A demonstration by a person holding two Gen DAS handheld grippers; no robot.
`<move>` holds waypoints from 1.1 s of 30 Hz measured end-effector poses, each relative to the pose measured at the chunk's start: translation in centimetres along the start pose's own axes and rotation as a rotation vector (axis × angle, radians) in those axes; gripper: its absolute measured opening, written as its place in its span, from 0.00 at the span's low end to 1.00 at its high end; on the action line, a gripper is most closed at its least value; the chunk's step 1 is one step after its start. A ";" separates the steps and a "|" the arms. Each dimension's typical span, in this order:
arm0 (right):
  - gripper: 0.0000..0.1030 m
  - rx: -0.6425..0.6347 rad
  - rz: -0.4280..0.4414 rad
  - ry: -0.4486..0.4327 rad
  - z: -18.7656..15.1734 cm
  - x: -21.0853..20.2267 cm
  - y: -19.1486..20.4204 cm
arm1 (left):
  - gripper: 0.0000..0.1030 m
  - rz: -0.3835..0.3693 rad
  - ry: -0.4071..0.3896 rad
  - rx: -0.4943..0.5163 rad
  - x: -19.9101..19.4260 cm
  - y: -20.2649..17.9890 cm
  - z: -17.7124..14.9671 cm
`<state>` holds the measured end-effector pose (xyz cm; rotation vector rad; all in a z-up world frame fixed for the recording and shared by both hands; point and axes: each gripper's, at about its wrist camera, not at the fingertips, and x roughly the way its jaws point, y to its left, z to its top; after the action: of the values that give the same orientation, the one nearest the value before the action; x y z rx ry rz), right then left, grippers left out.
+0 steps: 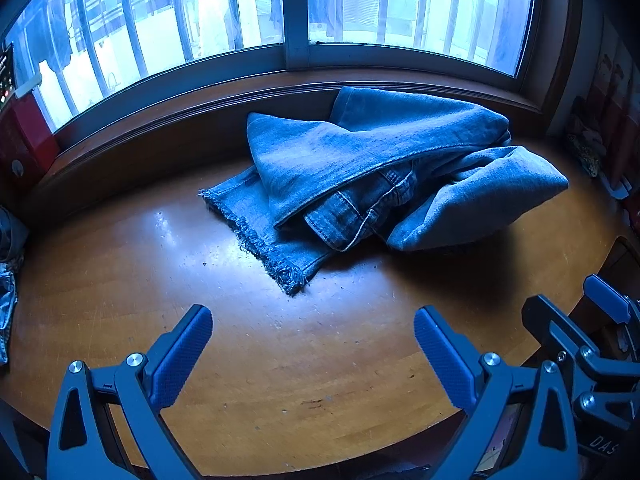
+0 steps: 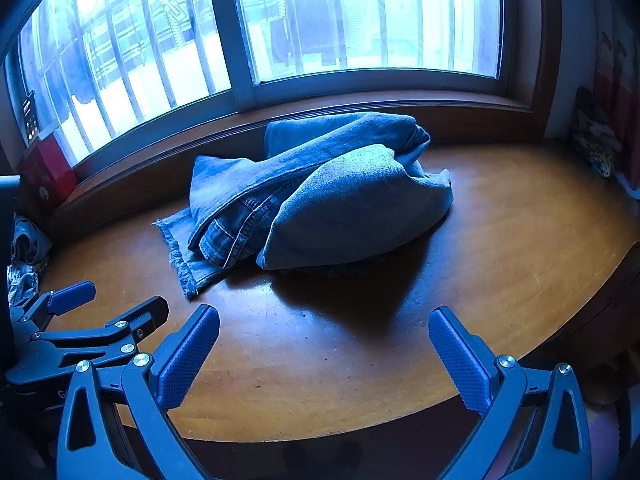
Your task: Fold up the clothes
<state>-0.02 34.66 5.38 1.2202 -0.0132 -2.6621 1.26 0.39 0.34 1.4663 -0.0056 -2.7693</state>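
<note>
A pair of blue jeans (image 1: 360, 168) (image 2: 320, 196) lies in a loosely folded heap on the wooden table (image 1: 280, 380) (image 2: 520, 240), close to the window sill. A frayed hem (image 1: 260, 240) (image 2: 178, 256) sticks out toward the front left. My left gripper (image 1: 314, 316) is open above the bare table, well short of the jeans, nothing between its blue pads. My right gripper (image 2: 324, 316) is open too, also short of the heap. Each gripper shows in the other's view: the right gripper (image 1: 568, 304) at the right edge, the left gripper (image 2: 120, 300) at the lower left.
A large barred window (image 1: 280, 12) runs behind the table above a wooden sill (image 1: 200, 108). A red box (image 1: 24, 140) stands at the back left. More denim cloth (image 1: 8, 280) lies at the left edge. Small items (image 2: 596, 148) sit at the back right.
</note>
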 end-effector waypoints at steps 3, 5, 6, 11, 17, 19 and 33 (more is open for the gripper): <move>1.00 0.003 -0.001 0.001 -0.1 -0.1 -0.1 | 1.00 0.000 0.001 0.001 0.0 -0.1 0.0; 1.00 0.005 -0.003 0.001 -0.1 -0.1 -0.1 | 1.00 -0.002 0.001 0.002 0.0 -0.2 -0.1; 1.00 0.006 -0.005 0.000 -0.2 -0.1 -0.1 | 1.00 -0.003 0.000 0.003 0.0 -0.2 -0.1; 1.00 0.011 -0.012 -0.004 -0.2 -0.3 -0.2 | 1.00 -0.011 -0.003 0.011 -0.1 -0.3 0.0; 1.00 0.016 -0.018 -0.006 -0.2 -0.3 -0.1 | 1.00 -0.016 -0.007 0.017 0.0 -0.2 0.2; 1.00 0.016 -0.019 -0.005 -0.2 -0.3 0.0 | 1.00 -0.018 -0.007 0.015 0.0 -0.1 0.2; 1.00 0.014 -0.031 0.000 -0.2 0.0 0.5 | 1.00 -0.030 -0.005 0.009 0.3 0.6 0.3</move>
<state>0.21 34.17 5.35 1.2340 -0.0125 -2.6929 0.81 -0.20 0.27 1.4745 0.0035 -2.8001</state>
